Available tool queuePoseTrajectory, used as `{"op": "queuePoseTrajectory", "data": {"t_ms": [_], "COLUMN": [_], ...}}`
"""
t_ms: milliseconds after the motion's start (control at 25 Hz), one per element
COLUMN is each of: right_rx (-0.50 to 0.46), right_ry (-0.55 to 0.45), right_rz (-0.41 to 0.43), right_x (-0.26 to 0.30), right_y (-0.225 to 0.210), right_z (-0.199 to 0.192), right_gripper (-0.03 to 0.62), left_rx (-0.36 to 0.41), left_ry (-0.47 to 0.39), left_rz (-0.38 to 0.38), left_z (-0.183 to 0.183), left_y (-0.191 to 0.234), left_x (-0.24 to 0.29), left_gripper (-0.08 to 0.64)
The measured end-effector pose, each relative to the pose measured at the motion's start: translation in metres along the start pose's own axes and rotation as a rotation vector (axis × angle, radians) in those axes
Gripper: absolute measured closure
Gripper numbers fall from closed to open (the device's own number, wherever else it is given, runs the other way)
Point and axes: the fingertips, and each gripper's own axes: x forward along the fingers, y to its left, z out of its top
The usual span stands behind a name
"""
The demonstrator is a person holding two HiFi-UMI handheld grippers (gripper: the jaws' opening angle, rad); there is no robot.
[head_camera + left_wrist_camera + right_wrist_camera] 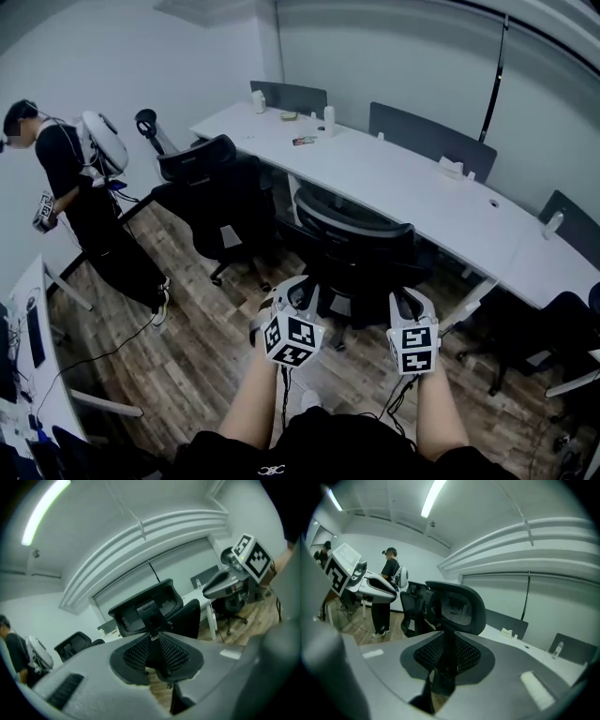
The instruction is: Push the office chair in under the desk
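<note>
Found the office chair (354, 246) on the wooden floor (202, 356), just short of the long white counter (422, 183) and not yet tucked beneath it. Saw it upright, long axis running vertically from base to headrest, mesh back turned toward the camera's wearer and seat facing the counter's edge.

Read the step in hand as the approach, with the push itself judged not yet begun. Noted the left tool (298, 292) and the right tool (409, 302) side by side, low behind the backrest and pointing at it. Could not settle contact with the chair from the head view.

Read the left tool (157, 654) in its own view as released: jaws a little apart, pads pressing on nothing, headrest and stem visible beyond the narrow gap. Read the right tool (446, 654) likewise: slightly parted, empty, chair back ahead.

Judged the next move to call for setting both tools against the backrest, one to each side of the spine, then driving forward evenly toward the counter to keep the chair rolling straight. Reckoned an uneven shove likely to swivel the seat rather than roll it.

Marked a second chair (208, 183) to the left, also out from the counter, and a bystander (80, 183) farther left, both well apart from the path.
</note>
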Motion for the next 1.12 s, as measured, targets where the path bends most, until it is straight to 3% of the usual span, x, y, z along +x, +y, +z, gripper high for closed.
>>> {"op": "queuePoseTrajectory", "data": {"t_ms": [120,240,480,760,920,1040,1120], "right_rx": [-0.035,-0.034,-0.062,-0.081,-0.099,-0.149,-0.165], "right_ry": [0.064,0.079,0.160,0.241,0.300,0.312,0.300], "right_rz": [-0.014,-0.050,-0.105,-0.161,-0.181,-0.219,-0.238], "right_x": [0.021,0.037,0.068,0.098,0.104,0.106,0.106], "right_y": [-0.013,-0.029,-0.039,-0.043,-0.047,-0.052,-0.056], "right_z": [-0.005,0.000,-0.009,-0.024,-0.036,-0.040,-0.039], "right_gripper": [0.488,0.458,0.372,0.305,0.304,0.336,0.358], "left_rx": [0.179,0.263,0.339,0.373,0.403,0.409,0.391], "left_ry": [0.070,0.102,0.104,0.112,0.142,0.152,0.130], "left_rz": [-0.045,-0.086,-0.129,-0.169,-0.188,-0.197,-0.210], "left_z": [-0.020,-0.038,-0.056,-0.066,-0.073,-0.078,-0.077], "left_y": [0.014,0.031,0.070,0.101,0.101,0.096,0.095], "left_x": [0.029,0.055,0.106,0.158,0.178,0.184,0.184], "left_gripper": [0.440,0.397,0.365,0.359,0.364,0.420,0.420]}}
